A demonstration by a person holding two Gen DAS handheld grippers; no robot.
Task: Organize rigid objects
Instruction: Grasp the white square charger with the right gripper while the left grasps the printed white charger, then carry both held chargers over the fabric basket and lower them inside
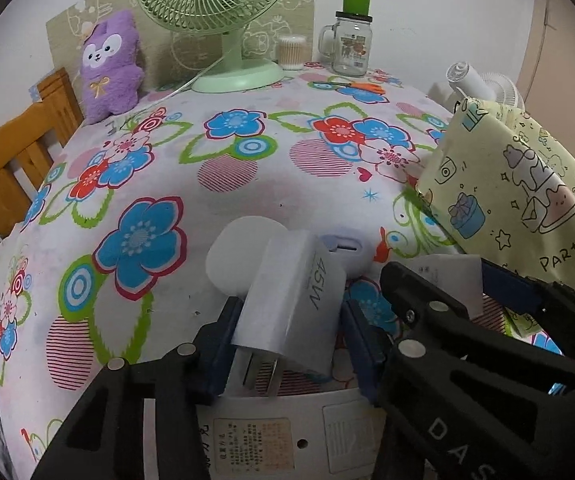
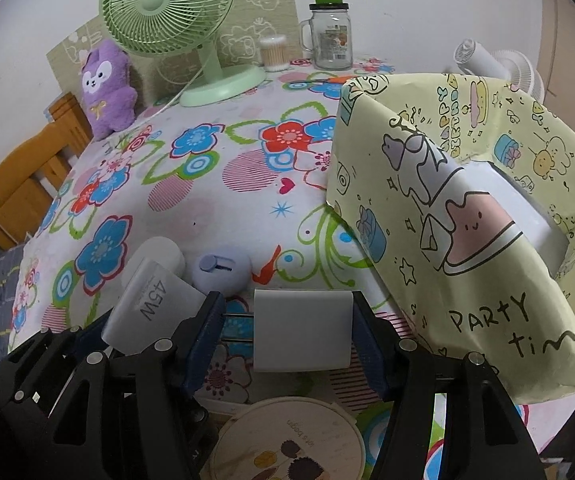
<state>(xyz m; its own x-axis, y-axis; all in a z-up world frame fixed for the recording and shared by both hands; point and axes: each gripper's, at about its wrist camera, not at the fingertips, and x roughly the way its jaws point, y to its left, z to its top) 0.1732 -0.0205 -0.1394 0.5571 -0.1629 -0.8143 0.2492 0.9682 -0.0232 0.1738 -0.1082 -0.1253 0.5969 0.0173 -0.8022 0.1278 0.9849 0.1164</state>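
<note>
Chargers are what we have in both grippers. Our left gripper (image 1: 287,344) pinches a white charger marked 45W (image 1: 291,312) by its sides, prongs pointing back toward us, near the front edge of the flowered tablecloth (image 1: 227,160). Our right gripper (image 2: 287,336) clamps a second, plain white charger (image 2: 301,328), its prongs pointing left across the gap between the blue pads (image 2: 203,336). The two grippers sit close side by side, the left one's charger just left of the right gripper in the right wrist view.

Just beyond the 45W charger lie a white rounded case (image 2: 163,252) and a pale lilac round gadget (image 2: 223,268), touching or nearly so. To the right stands a yellow party bag (image 2: 467,220), open, with a white block (image 2: 527,216) inside. At the far edge we see a green fan (image 1: 211,12), a purple plush (image 1: 109,68), a glass jar (image 1: 349,40), a tub of cotton swabs (image 1: 291,52) and orange scissors (image 1: 363,87). A round board (image 2: 287,444) lies nearest us
</note>
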